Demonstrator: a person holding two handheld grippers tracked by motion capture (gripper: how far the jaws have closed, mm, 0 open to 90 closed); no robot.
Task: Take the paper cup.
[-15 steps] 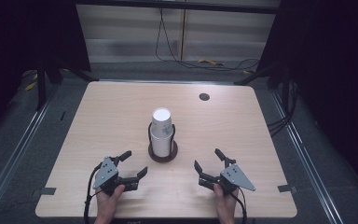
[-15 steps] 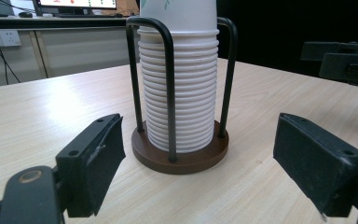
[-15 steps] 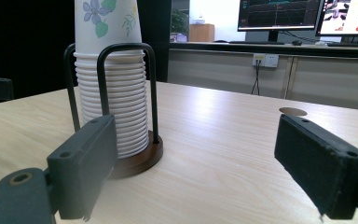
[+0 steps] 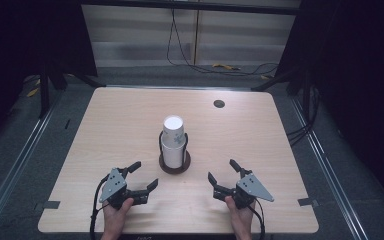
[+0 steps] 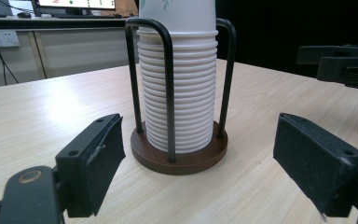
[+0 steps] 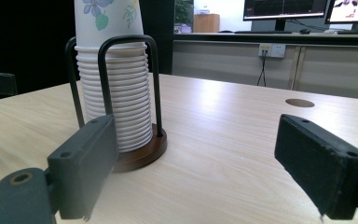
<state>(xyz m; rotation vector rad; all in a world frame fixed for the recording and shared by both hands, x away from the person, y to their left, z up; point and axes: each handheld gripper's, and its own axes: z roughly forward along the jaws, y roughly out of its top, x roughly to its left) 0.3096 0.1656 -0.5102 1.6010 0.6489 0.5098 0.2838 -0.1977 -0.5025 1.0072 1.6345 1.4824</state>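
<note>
Paper cup stack (image 4: 173, 142) | between, ahead of left tongs (image 4: 143, 176), right tongs (image 4: 222, 176) | both wide, empty

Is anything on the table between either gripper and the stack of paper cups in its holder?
Nothing visible lies between. Bare table separates the left gripper and the right gripper from the stack of paper cups. Only the holder's black wire loops flank the stack's sides. Both grippers' jaws stand open and empty.
</note>
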